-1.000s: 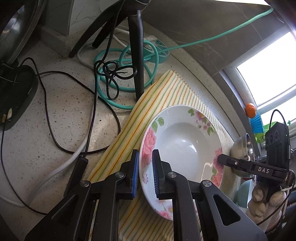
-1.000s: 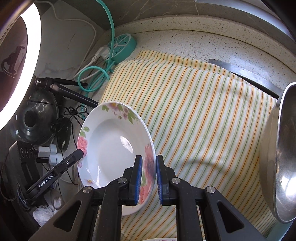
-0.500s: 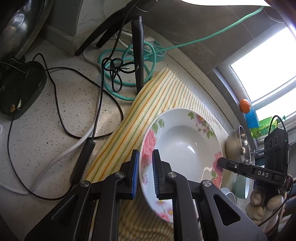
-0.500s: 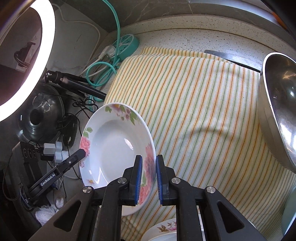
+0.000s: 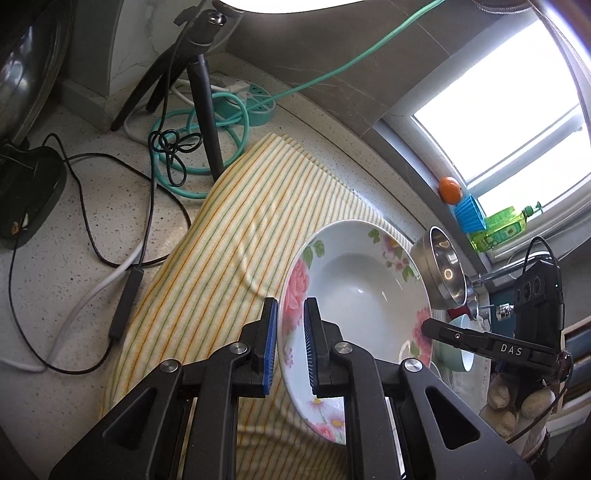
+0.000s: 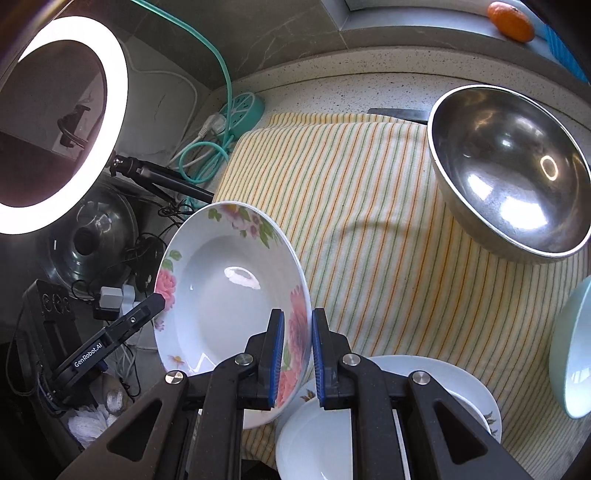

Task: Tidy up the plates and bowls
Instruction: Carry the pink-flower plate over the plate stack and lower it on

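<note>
A white deep plate with pink flowers (image 5: 354, 295) (image 6: 229, 291) is held in the air above the striped cloth (image 5: 236, 236) (image 6: 369, 229). My left gripper (image 5: 290, 347) is shut on one side of its rim and my right gripper (image 6: 297, 354) is shut on the opposite side. A steel bowl (image 6: 513, 173) (image 5: 443, 269) stands on the cloth. White plates (image 6: 443, 380) are stacked at the cloth's near edge, below the right gripper. A pale blue bowl (image 6: 572, 350) (image 5: 456, 350) sits beside them.
A tripod (image 5: 199, 77) and ring light (image 6: 74, 122) stand at the back with teal and black cables (image 5: 192, 147) and a power strip (image 6: 243, 110). A pot lid (image 6: 96, 243) lies to the left. An orange (image 6: 511, 20) sits on the windowsill.
Both grippers have lifted the flowered plate and carried it toward the steel bowl and the stacked plates, which have come further into view. The grip on the rim is unchanged.
</note>
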`<state>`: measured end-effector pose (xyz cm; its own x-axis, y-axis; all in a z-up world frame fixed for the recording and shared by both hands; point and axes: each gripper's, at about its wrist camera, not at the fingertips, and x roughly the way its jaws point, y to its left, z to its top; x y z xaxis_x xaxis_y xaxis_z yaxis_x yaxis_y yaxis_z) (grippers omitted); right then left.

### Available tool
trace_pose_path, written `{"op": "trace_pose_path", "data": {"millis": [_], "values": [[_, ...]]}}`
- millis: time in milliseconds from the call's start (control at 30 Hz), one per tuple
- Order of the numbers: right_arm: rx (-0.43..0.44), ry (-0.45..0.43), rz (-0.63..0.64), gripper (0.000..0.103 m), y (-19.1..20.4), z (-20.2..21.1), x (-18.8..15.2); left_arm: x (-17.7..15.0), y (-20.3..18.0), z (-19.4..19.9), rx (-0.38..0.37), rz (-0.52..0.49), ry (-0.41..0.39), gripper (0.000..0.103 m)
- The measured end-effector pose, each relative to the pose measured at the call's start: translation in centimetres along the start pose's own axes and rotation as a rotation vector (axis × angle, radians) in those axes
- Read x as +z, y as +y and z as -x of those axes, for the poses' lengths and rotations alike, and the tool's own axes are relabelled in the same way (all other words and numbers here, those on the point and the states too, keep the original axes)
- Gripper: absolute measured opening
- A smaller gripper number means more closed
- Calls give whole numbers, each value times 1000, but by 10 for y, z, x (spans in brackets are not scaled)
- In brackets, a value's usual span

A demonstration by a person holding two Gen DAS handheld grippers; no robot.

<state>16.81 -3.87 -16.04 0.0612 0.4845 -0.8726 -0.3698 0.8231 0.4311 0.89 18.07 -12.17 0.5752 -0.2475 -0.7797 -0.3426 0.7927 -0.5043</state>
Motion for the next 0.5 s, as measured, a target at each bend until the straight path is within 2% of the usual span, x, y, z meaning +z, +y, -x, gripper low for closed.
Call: {"op": "trace_pose_path", "data": {"millis": [500], "values": [[-14,-58,-80,14,-31,39,-38,-21,-41,-5,-50,-82,49,12]]}}
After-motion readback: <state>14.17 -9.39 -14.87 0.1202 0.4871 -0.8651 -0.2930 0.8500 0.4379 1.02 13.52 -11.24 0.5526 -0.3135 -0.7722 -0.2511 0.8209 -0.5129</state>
